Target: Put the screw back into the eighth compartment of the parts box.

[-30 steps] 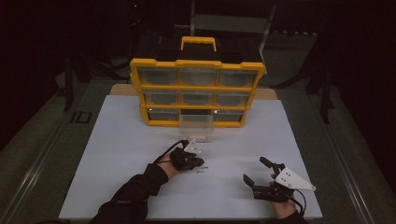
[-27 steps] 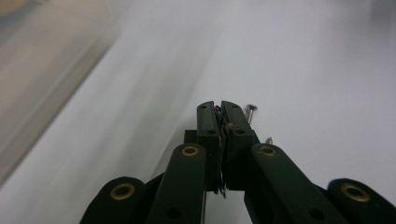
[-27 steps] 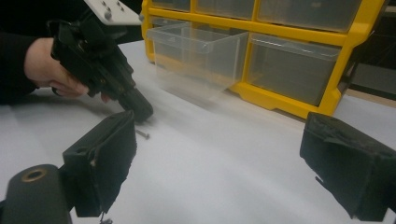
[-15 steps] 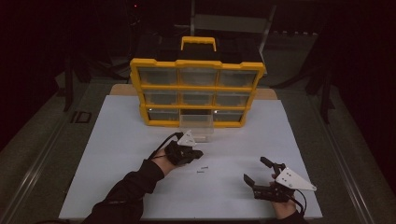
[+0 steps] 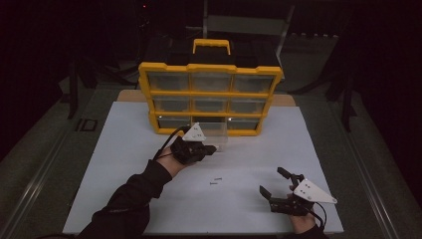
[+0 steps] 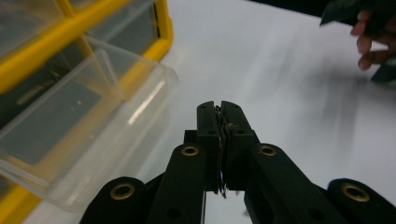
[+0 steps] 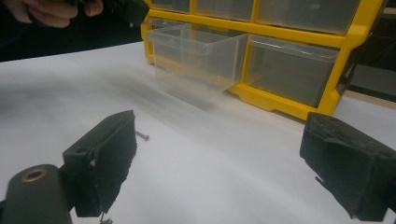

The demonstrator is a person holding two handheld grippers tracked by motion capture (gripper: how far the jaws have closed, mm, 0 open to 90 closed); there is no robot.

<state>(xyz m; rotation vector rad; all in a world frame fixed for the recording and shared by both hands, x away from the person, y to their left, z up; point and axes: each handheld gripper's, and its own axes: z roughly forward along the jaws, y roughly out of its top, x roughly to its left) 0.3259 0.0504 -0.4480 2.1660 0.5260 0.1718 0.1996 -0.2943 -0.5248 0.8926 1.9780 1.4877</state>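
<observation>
Just short of the pulled-out drawer (image 6: 88, 126), my left claw (image 6: 223, 109) pinches a screw (image 6: 221, 140); two screws (image 5: 215, 181) wait behind, right claw (image 5: 272, 185) spread.

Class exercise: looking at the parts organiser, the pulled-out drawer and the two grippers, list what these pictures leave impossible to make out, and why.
- Left gripper: the jaws are shut on something thin, too small to identify in the left gripper view.
- Organiser: drawer contents, too dim in the high view.
- Clear drawer: contents blurred in the right gripper view.
- Screws: type, too small in the high view.
</observation>
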